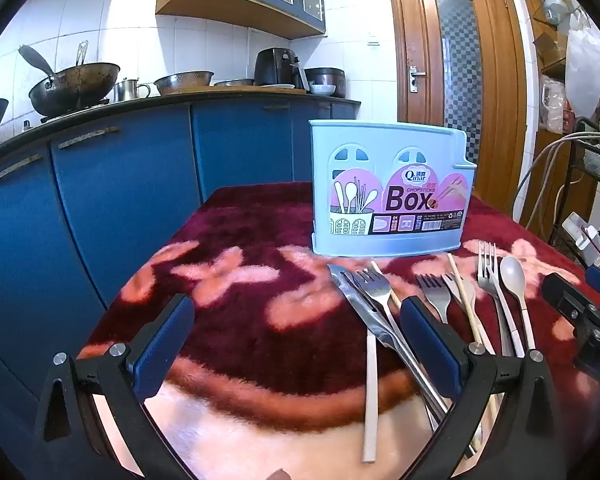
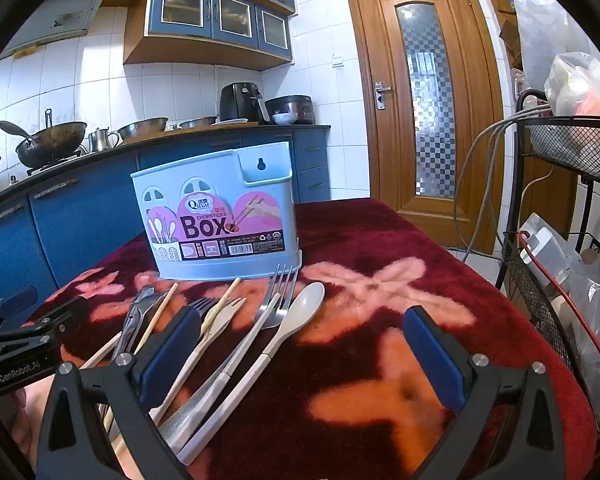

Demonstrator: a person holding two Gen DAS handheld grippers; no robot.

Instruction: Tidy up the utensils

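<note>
Upright, the chopsticks box (image 1: 388, 196) shows no contents; both grippers' jaws gape wide, empty.

Behind your table you have a wok (image 1: 76, 86) on the counter (image 1: 172, 100), an air fryer (image 2: 242, 102), and a wooden door (image 2: 424, 96), possibly closed.

Hidden and cut-off parts

In the left wrist view, the right finger (image 1: 432, 344) covers the handles of the forks (image 1: 432, 296) at lower right, and the small print on the chopsticks box (image 1: 384, 184) label is unreadable. In the right wrist view, the spoon (image 2: 300, 304) handle's end passes behind the gripper body at the lower left; the box's inside is hidden.
</note>
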